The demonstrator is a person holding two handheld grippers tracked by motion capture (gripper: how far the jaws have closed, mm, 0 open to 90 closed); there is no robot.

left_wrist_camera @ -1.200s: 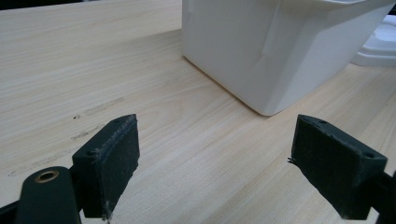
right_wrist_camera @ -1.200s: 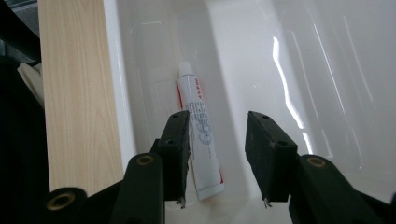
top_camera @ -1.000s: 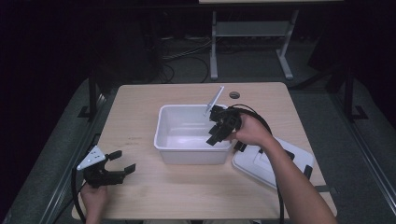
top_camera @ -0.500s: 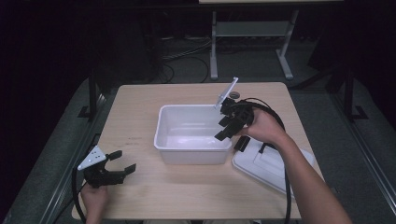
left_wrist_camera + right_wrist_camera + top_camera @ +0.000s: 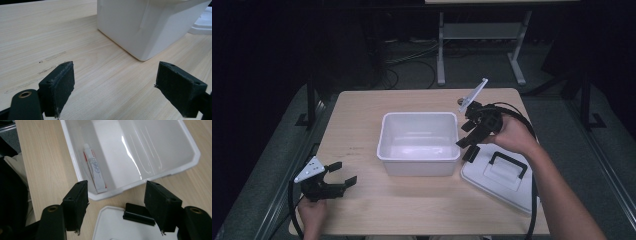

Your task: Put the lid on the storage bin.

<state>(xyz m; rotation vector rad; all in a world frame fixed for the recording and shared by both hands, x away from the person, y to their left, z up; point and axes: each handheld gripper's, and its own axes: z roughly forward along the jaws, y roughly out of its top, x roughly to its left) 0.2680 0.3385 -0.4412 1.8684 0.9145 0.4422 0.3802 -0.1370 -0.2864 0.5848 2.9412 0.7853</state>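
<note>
From the high view the right gripper (image 5: 468, 145) has lifted out of the bin (image 5: 419, 165) toward the lid (image 5: 499, 182), jaws just opened and empty, while in its own view the tube (image 5: 95, 170) lies in the bin beyond them, likely delivered; the left gripper (image 5: 120, 92) gapes wide, empty.

Each hand-held gripper is black: the left hand-held gripper (image 5: 337, 177) carries a pale grey three-cornered plate on top, and so does the right hand-held gripper (image 5: 468, 147). A black cable loops from each. Seen close, the jaws end in blocky dark pads with small screw holes and brass-ringed eyelets at the base. The forearms are bare, unsleeved.
</note>
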